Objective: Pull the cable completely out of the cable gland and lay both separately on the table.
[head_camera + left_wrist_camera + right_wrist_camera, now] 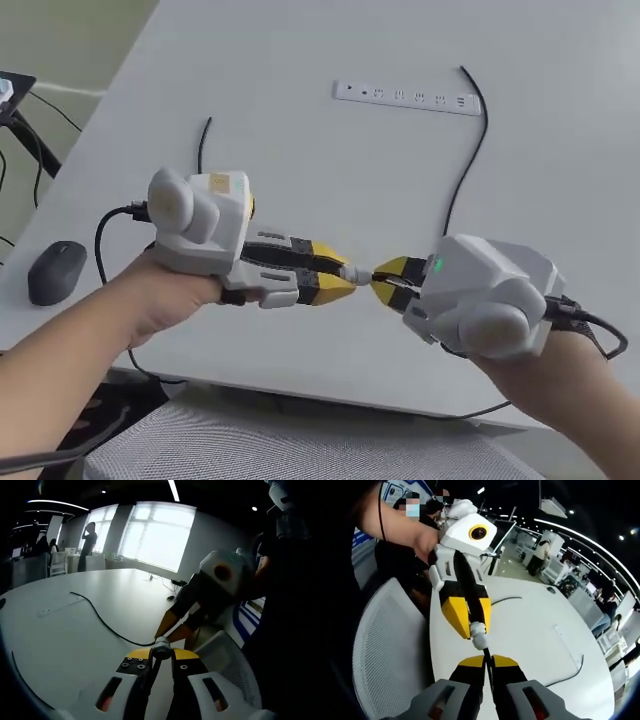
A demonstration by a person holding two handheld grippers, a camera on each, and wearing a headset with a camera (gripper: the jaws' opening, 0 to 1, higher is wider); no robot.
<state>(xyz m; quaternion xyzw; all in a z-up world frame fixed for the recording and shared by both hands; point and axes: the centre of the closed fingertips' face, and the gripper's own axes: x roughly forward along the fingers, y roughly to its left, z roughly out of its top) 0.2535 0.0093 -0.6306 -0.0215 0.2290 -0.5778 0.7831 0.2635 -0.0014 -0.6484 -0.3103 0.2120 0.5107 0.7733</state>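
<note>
While the white tabletop (300, 150) lies below as the place where both parts are to be laid, the work is held in the air over its near edge, above a mesh chair back (300, 445). The left gripper (338, 276) and the right gripper (385, 280) are pointed tip to tip, nearly touching, evidently so that a straight pull can be applied along one line. A power strip (407, 97), a black cord (468, 165) running from beside it, and a computer mouse (56, 270) are noted on the tabletop, apart from the work and not judged to be in the way. The cable gland (161, 648), pale grey, is clamped at the tips of the left gripper's jaws, its mouth facing the right gripper. The cable (488, 661), thin and black, is seen leaving the gland. It is pinched between the closed jaws of the right gripper just beside the gland, a short hold judged to limit slipping. The cable is judged not yet withdrawn, and neither part is laid down.
</note>
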